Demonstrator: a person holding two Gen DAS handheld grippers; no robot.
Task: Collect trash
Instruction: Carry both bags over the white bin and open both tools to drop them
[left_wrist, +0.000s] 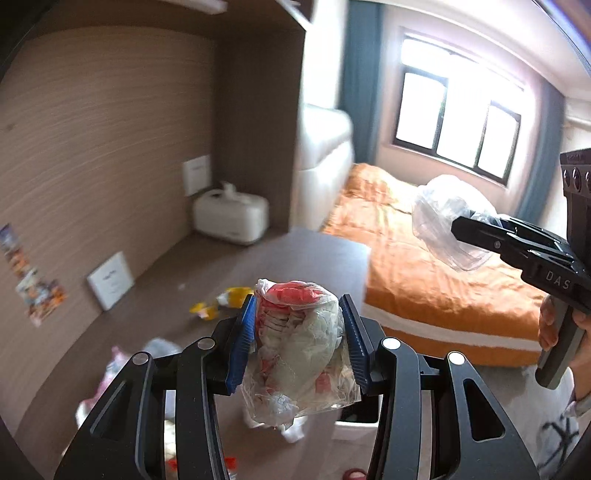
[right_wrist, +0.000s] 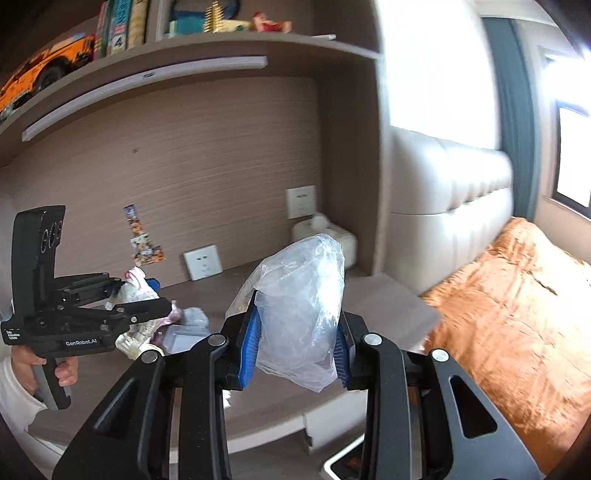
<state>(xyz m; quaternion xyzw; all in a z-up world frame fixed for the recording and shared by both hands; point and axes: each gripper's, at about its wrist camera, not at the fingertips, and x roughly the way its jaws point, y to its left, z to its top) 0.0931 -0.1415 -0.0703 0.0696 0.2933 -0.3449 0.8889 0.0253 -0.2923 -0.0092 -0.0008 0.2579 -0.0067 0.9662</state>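
Note:
My left gripper (left_wrist: 297, 306) is shut on a crumpled wad of red-and-white wrapper in clear plastic (left_wrist: 299, 343), held above the brown desk (left_wrist: 295, 254). The same gripper (right_wrist: 147, 295) and its wad (right_wrist: 138, 291) show at the left of the right wrist view. My right gripper (right_wrist: 299, 314) is shut on a crumpled clear plastic bag (right_wrist: 301, 302), lifted over the desk (right_wrist: 384, 299). In the left wrist view that bag (left_wrist: 443, 218) and the right gripper (left_wrist: 456, 227) hang in front of the bed. Yellow wrappers (left_wrist: 221, 301) lie on the desk, and more scraps (left_wrist: 114, 369) lie nearer.
A white appliance (left_wrist: 231, 216) stands in the desk's back corner below a wall socket (left_wrist: 195, 173). An orange bed (left_wrist: 424, 280) lies right of the desk. Shelves with books and an orange toy car (right_wrist: 48, 70) hang above. A white bin rim (right_wrist: 341, 461) shows below the desk edge.

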